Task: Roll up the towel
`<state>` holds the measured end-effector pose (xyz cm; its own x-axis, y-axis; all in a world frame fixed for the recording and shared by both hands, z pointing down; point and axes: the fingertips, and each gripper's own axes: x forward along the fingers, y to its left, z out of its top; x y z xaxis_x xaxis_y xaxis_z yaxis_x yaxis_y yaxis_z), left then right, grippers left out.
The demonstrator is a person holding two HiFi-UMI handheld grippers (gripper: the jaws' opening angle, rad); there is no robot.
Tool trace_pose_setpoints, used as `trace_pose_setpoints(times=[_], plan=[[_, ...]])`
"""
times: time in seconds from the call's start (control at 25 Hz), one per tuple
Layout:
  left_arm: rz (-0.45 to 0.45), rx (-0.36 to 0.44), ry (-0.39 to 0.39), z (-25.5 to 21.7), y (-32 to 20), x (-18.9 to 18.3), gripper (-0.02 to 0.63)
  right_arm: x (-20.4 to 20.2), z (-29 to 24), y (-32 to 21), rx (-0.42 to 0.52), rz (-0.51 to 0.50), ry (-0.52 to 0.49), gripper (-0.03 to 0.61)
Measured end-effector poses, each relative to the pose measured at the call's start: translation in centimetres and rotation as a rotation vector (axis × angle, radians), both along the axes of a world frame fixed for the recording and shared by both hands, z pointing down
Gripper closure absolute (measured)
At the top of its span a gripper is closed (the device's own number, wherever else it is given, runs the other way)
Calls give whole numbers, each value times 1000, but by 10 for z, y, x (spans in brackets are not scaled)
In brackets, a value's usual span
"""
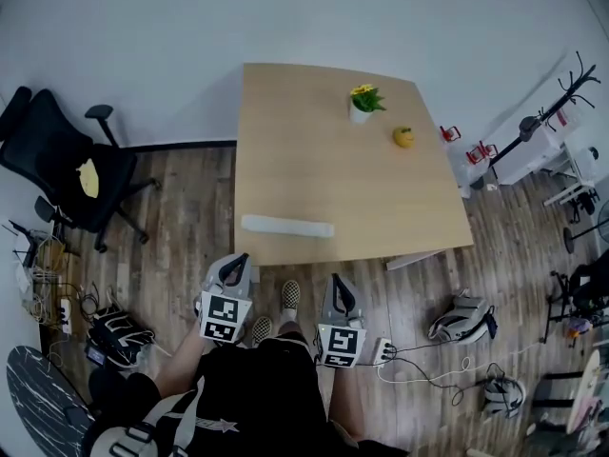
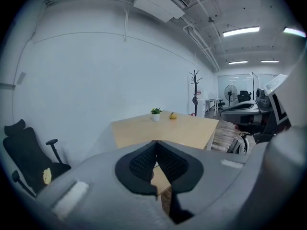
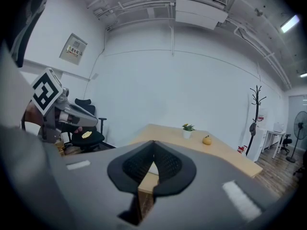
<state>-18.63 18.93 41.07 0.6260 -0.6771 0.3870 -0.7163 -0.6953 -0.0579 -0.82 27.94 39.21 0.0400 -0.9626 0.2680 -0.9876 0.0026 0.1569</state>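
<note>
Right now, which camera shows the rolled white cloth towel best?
The head view: the rolled white cloth towel lies whole near the front edge of the light wooden table. The left gripper view does not show it; the right gripper view shows only a white sliver, possibly it.

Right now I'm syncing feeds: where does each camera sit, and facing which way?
Head view: on the head, steeply down at table, towel, left tool, right tool, own shoes.
Left gripper view: on left tool, along its shut jaws across the table; right tool at right.
Right gripper view: on right tool, along shut jaws; left tool at left.
All share plant and table.
</note>
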Motion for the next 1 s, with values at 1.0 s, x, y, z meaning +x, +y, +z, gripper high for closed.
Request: trace_pose_setpoints(times=[1.0], plan=[[16,39,-7,-10,-3,-2,603,-4,-5,-5,7,-13,8,574]])
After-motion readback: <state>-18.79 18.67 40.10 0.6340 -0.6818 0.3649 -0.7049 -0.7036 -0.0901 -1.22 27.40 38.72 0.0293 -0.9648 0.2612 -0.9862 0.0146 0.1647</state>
